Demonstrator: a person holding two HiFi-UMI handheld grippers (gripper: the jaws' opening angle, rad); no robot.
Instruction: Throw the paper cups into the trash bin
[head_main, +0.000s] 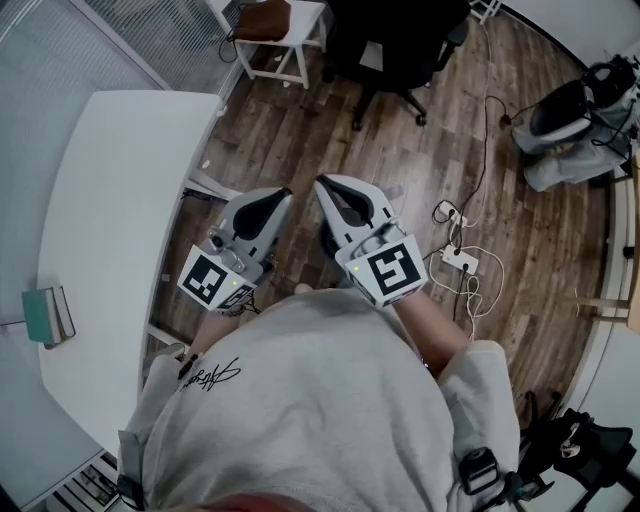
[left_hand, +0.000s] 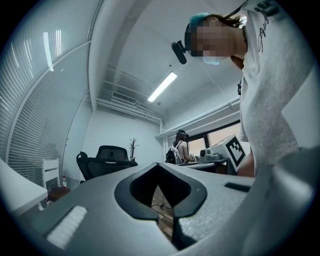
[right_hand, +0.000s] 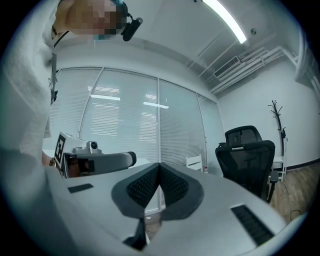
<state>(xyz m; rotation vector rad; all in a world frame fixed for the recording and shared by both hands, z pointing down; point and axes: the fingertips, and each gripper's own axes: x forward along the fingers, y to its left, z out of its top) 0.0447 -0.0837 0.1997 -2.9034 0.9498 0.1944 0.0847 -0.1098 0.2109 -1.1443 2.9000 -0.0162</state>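
Searching the three views gives no paper cup and no trash bin, so where they are cannot be told. The left gripper (head_main: 280, 195) and the right gripper (head_main: 322, 185) are held close in front of the person's body, side by side, with their tips pointing forward over the wooden floor (head_main: 400, 150).

Each gripper's own view shows what the head view does not. The jaws of both are closed tip to tip and nothing is between them. Only a strip of floor shows through the hollow behind the left tips.

The head view alone shows the white surface (head_main: 110, 220) at the left, with what seems to be a small teal book (head_main: 48, 315) lying on it. It also shows a power strip (head_main: 458, 258) with loose cables on the floor at the right. A black office chair (head_main: 395, 45) stands ahead, and both gripper views show it too.

The left gripper view adds a second person (left_hand: 178, 149) at a desk by the window, a bare coat stand (left_hand: 133, 146) and a long ceiling lamp (left_hand: 162, 86). The right gripper view shows tall blinds (right_hand: 125, 125) behind the left gripper.

The person's grey shirt (head_main: 320, 400) fills the lower part of the head view and partly hides the forearms. At the right edge a white machine (head_main: 575, 115) is cut off and hard to identify.
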